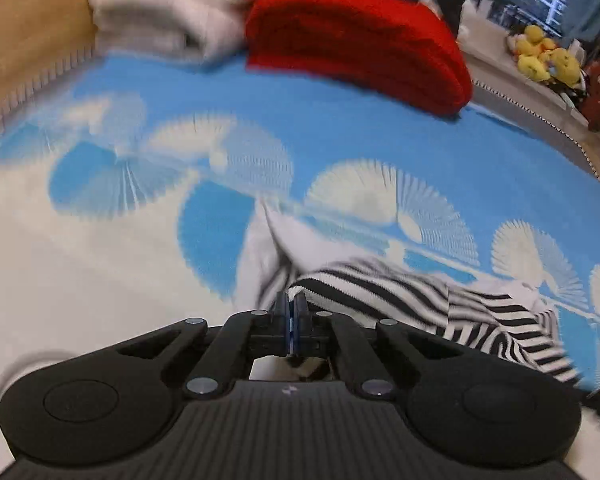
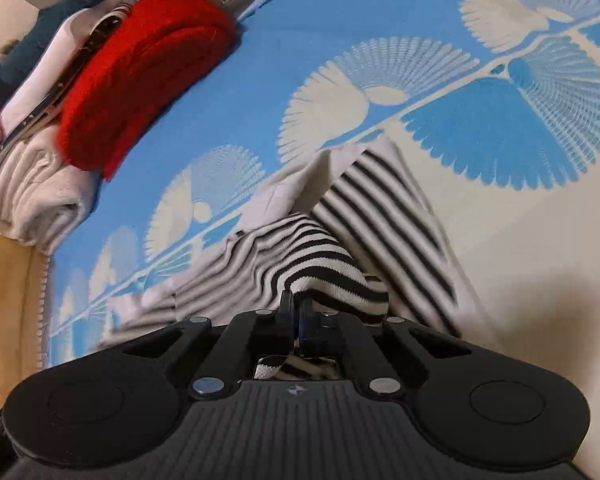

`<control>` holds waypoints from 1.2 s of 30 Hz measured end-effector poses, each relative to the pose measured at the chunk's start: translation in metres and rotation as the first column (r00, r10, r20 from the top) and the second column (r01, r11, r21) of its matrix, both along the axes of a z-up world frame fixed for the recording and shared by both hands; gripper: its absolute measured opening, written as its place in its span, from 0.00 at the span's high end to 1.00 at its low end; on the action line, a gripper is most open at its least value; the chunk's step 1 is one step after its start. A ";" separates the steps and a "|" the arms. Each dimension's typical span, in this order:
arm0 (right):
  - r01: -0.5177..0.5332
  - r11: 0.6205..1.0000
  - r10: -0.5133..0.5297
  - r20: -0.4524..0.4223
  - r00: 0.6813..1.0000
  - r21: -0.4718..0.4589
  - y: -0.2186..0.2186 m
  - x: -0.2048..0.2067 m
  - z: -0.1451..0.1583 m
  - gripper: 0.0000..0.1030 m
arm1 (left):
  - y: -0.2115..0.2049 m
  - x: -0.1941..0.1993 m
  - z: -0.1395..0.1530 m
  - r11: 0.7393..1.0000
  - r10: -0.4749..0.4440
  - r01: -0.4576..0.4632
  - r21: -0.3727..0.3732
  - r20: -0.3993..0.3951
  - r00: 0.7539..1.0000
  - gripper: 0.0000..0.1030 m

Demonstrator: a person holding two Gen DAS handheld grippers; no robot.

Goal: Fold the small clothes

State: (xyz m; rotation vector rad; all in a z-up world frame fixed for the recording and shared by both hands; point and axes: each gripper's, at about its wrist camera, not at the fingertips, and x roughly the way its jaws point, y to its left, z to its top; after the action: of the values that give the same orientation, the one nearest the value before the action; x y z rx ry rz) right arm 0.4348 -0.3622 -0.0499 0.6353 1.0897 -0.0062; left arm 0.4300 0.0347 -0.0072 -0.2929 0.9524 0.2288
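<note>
Tools both clamped on striped garment (image 1: 380, 292) (image 2: 320, 264), left tool (image 1: 291, 308), right tool (image 2: 296, 312), blue patterned blanket (image 1: 340, 128) beneath

Black-and-white striped garment (image 2: 332, 256), blue-and-cream fan-patterned blanket (image 2: 380, 12), red knit (image 2: 140, 80).

A blue and cream blanket with fan patterns (image 1: 340, 128) is covering the surface ahead of the tool. Far ahead, a red folded knit (image 1: 360, 40) is lying beside a cream folded blanket (image 1: 160, 8). Wooden flooring (image 1: 24, 40) is showing off to the left, and yellow plush toys (image 1: 540, 56) are sitting far right.
</note>
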 end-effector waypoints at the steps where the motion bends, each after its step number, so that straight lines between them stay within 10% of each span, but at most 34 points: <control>1: 0.007 1.000 -0.007 -0.054 0.999 -0.007 -0.001 -0.001 -0.010 0.99 | 0.009 0.002 -0.015 0.997 0.027 -0.032 -0.070 -0.074 0.997 0.99; 4: 0.049 0.998 -0.058 -0.226 0.972 -0.042 -0.007 -0.004 -0.043 0.98 | 0.030 0.005 -0.056 0.972 0.086 -0.143 -0.188 -0.279 0.956 0.95; 7: 0.089 0.989 -0.117 -0.244 0.963 -0.121 -0.009 -0.004 -0.044 0.74 | 0.025 0.006 -0.042 0.988 0.103 -0.126 -0.092 -0.222 0.970 0.71; 10: 0.113 0.946 -0.131 -0.040 0.991 -0.302 0.002 -0.003 -0.007 0.69 | 0.001 0.004 -0.007 0.998 0.012 -0.010 0.058 -0.038 0.999 0.61; 13: 0.131 0.894 -0.071 0.153 0.986 -0.429 0.017 -0.004 0.023 0.65 | -0.012 0.004 -0.003 0.998 -0.065 0.065 0.015 0.005 0.998 0.61; 17: -0.001 0.950 0.061 0.183 0.981 -0.312 0.029 -0.001 0.019 0.62 | -0.027 0.009 -0.038 0.986 -0.145 0.137 -0.095 -0.090 0.985 0.61; 21: -0.211 0.972 0.205 -0.070 0.976 -0.107 0.044 0.010 -0.033 0.52 | -0.016 0.015 -0.092 0.981 -0.122 0.070 -0.181 -0.297 0.947 0.62; 24: -0.233 0.953 0.190 -0.217 0.957 -0.192 0.049 0.010 -0.060 0.54 | -0.018 0.016 -0.074 0.986 -0.124 0.090 -0.142 -0.253 0.960 0.61; 28: -0.221 0.957 0.197 -0.139 0.971 -0.187 0.051 0.014 -0.047 0.53 | -0.031 0.018 -0.060 0.979 -0.203 0.194 -0.065 -0.171 0.964 0.46; 31: -0.231 0.949 0.197 -0.165 0.966 -0.217 0.053 0.015 -0.053 0.53 | -0.019 0.019 -0.092 0.978 -0.168 0.119 -0.172 -0.309 0.936 0.47; 36: -0.188 0.957 0.154 -0.161 0.975 -0.222 0.053 0.011 -0.045 0.53 | -0.017 0.014 -0.070 0.974 -0.176 0.131 -0.186 -0.247 0.953 0.46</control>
State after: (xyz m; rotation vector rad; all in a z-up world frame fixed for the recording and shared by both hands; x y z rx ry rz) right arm 0.4458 -0.3090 -0.0954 0.3279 1.2579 -0.0309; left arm 0.4436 0.0179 -0.0775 -0.3466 1.2553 0.0429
